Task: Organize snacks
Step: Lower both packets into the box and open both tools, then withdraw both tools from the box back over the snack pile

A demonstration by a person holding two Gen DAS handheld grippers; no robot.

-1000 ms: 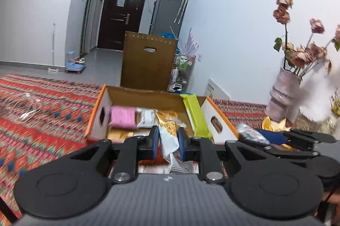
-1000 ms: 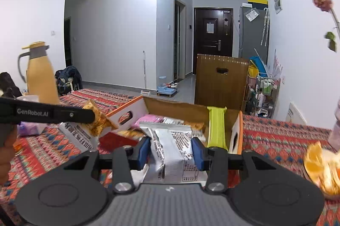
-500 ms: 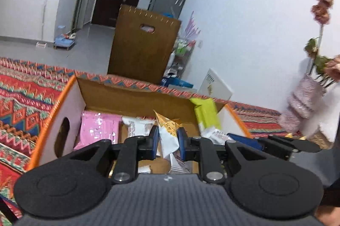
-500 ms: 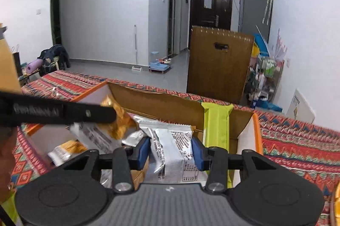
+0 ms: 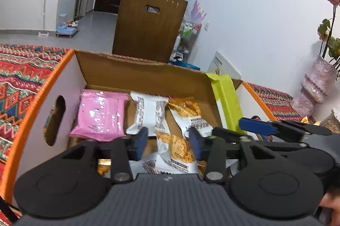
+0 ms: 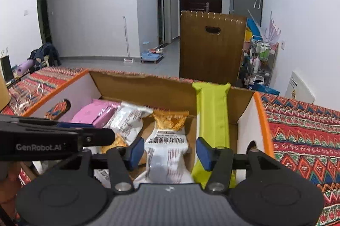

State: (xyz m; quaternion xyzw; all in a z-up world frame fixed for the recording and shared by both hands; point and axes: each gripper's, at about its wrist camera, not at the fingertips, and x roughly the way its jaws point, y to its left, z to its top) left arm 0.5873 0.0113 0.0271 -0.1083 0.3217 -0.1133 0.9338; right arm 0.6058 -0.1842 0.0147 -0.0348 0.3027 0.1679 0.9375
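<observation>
Both tools' jaws opening over box, packets' lower ends hidden.

Vase flowers cut off at edge, box floor mostly hidden

Both grippers now sit lower over the orange-edged cardboard box. The left gripper is opening off its orange-and-white snack packet; the right gripper is opening off its white-and-orange printed packet, pads clear.
</observation>
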